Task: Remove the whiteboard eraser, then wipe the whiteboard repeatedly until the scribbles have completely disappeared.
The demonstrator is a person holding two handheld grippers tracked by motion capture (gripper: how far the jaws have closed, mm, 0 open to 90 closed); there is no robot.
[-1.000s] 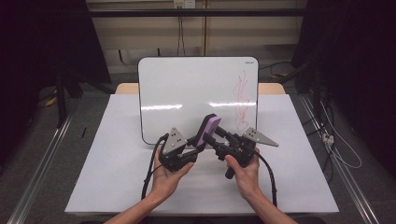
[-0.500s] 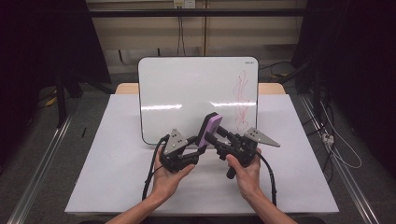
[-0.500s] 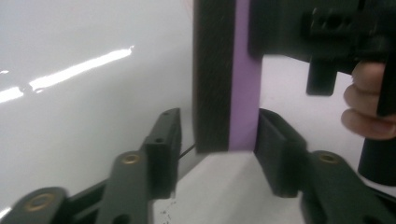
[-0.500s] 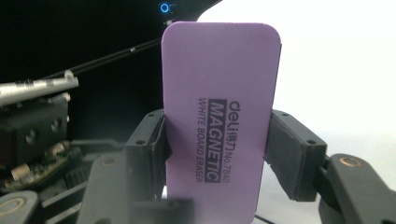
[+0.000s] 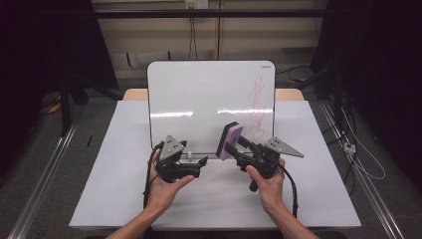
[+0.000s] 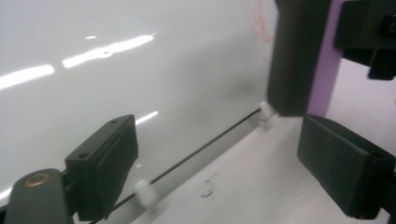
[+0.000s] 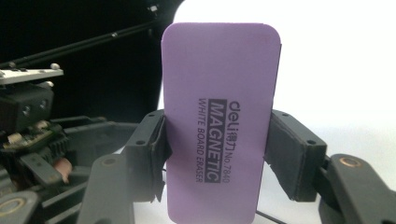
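I see the bench (image 5: 124, 199) under a white sheet (image 5: 214, 204); a whiteboard (image 5: 199, 99) stands on that sheet, its lower edge on small white feet (image 6: 145, 195) at the sheet's middle.

Overhead forward view; two close tool-mounted views, whiteboard (image 5: 209, 99) shared.

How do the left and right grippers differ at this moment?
The right gripper is shut on the purple whiteboard eraser, while the left gripper has just been opening and has nothing between its jaws. In the high view the right gripper stands below the red scribble; the left gripper sits by the whiteboard's lower left. Each is hand-held.
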